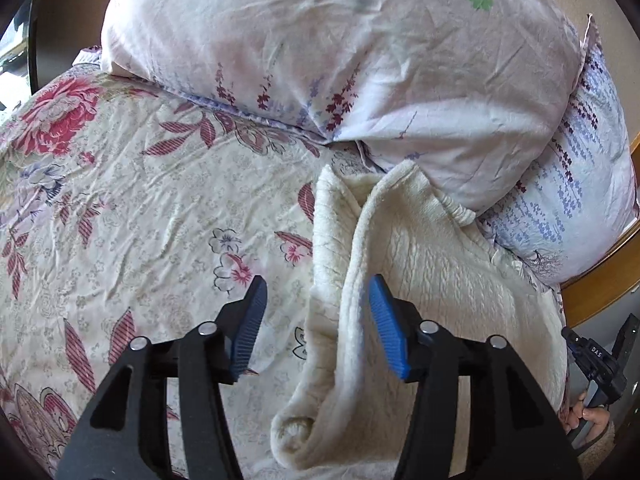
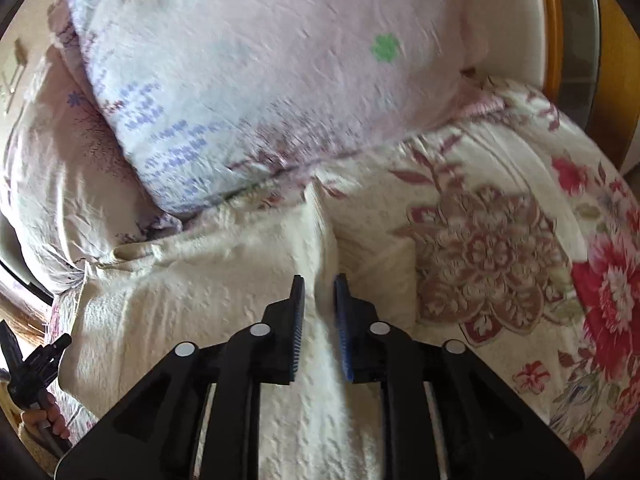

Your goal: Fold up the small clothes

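Observation:
A cream fleece garment (image 1: 432,280) lies on the floral bedspread (image 1: 140,208), with one raised fold running toward the camera. My left gripper (image 1: 316,304) is open, its blue pads (image 1: 386,320) standing to either side of that raised fold edge, above the bed. In the right wrist view the same cream garment (image 2: 192,280) fills the lower middle. My right gripper (image 2: 320,304) is shut on a pinched ridge of the cream fabric, which runs between its pads (image 2: 342,320). This view is motion-blurred.
Two pale floral pillows (image 1: 320,52) are stacked at the head of the bed, touching the garment's far edge. A wooden bed frame (image 1: 600,284) runs along the right side. The other gripper and the hand holding it show at the lower right (image 1: 596,376) and lower left (image 2: 32,376).

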Demonstrator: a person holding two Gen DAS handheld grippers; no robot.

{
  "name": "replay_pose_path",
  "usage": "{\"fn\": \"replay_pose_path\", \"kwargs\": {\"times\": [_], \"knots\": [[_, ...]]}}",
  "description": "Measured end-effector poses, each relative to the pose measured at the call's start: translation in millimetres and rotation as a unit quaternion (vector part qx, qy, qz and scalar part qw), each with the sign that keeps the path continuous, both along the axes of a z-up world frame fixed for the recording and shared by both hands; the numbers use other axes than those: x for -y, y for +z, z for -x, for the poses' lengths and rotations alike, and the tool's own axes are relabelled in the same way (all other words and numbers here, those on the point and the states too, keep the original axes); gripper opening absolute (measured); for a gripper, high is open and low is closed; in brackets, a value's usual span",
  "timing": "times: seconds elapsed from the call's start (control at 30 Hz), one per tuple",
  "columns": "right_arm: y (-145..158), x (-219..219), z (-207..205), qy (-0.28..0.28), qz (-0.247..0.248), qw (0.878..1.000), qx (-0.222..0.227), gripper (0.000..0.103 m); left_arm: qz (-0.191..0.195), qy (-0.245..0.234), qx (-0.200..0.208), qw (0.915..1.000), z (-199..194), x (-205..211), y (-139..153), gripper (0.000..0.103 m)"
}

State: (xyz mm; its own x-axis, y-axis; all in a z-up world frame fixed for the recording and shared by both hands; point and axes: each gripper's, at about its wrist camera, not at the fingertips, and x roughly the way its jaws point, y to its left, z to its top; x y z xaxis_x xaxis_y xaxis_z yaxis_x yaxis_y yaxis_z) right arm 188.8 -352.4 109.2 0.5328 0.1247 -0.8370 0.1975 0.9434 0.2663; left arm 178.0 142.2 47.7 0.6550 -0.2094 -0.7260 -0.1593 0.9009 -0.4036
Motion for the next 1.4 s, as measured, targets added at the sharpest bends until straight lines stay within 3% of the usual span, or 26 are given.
{"fn": "replay_pose_path", "kwargs": {"times": [0.03, 0.1, 0.2, 0.47, 0.83, 1.13, 1.23, 1.3, 1.4], "knots": [[5.2, -7.9, -4.6, 0.021, -0.006, 1.000, 0.011, 0.038, 0.000, 0.000, 0.012, 0.9999, 2.7, -0.6, 5.3, 0.057], [6.1, -25.1, -14.9, 0.062, -0.017, 0.998, 0.012, 0.043, -0.013, -0.009, 0.026, 0.9995, 5.2, 3.5, 13.6, 0.063], [-4.4, -51.9, -26.3, 0.104, -0.028, 0.994, -0.005, 0.043, -0.054, -0.023, 0.012, 0.9982, 0.5, 14.5, 13.4, 0.065], [-19.8, -123.1, -32.5, 0.197, -0.001, 0.980, -0.033, 0.043, -0.042, -0.030, -0.039, 0.9979, -13.2, 18.9, -10.2, 0.067], [-36.6, -181.3, -45.0, 0.237, 0.061, 0.968, -0.048, 0.049, -0.028, -0.045, -0.056, 0.9970, -38.0, 19.9, -13.4, 0.070], [-47.1, -195.8, -45.0, 0.225, 0.116, 0.966, -0.056, 0.060, -0.027, -0.064, -0.067, 0.9953, -61.4, 28.9, -14.2, 0.053], [-47.2, -193.7, -46.5, 0.218, 0.114, 0.968, -0.052, 0.061, -0.014, -0.067, -0.073, 0.9950, -67.4, 30.3, -16.1, 0.042], [-47.4, -194.1, -46.1, 0.218, 0.117, 0.968, -0.048, 0.061, 0.009, -0.069, -0.078, 0.9945, -71.2, 30.5, -18.4, 0.026], [-50.1, -198.3, -47.0, 0.215, 0.114, 0.969, -0.046, 0.061, 0.035, -0.067, -0.078, 0.9941, -72.4, 30.6, -18.9, 0.019]]}}
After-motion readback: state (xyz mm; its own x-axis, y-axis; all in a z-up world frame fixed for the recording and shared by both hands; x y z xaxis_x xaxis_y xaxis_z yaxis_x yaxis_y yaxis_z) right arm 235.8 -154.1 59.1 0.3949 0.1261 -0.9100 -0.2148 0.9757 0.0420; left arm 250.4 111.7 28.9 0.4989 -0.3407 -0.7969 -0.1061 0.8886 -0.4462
